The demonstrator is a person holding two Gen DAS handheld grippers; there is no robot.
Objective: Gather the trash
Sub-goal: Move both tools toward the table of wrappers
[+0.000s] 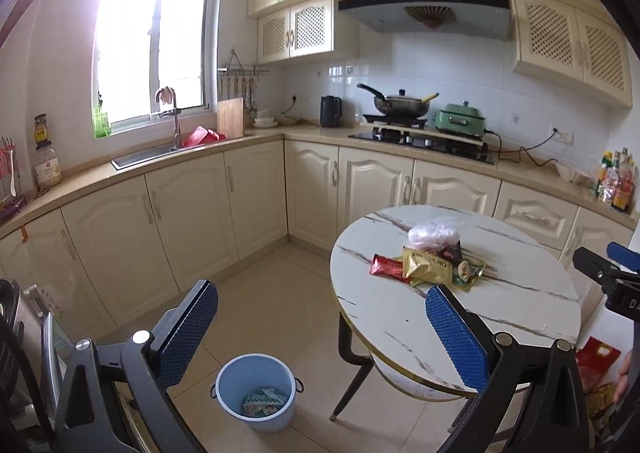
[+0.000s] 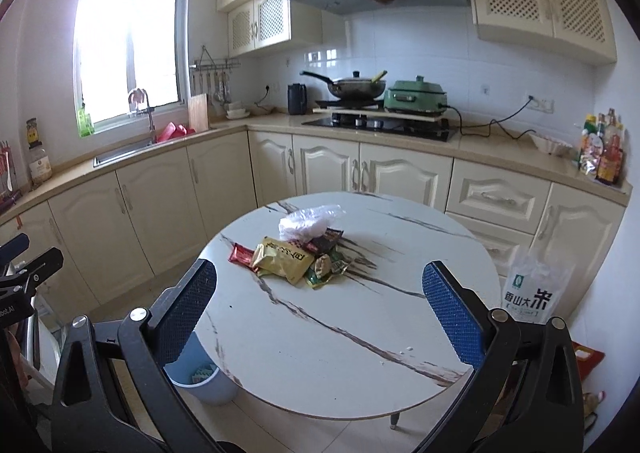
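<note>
Some wrappers already lie in the blue bin (image 1: 256, 393) at lower centre; the wrapper pile (image 2: 296, 253) remains mid-frame on the table (image 2: 320, 353). Both the left hand-held gripper (image 1: 320, 333) and the right hand-held gripper (image 2: 320, 317) gape empty.

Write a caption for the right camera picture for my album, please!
Open right gripper faces snack wrappers piled on a round marble table, blue bin below.

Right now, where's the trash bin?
The blue bin stands on the floor left of the round table, partly under its edge in the right wrist view, with wrappers already inside.
</note>
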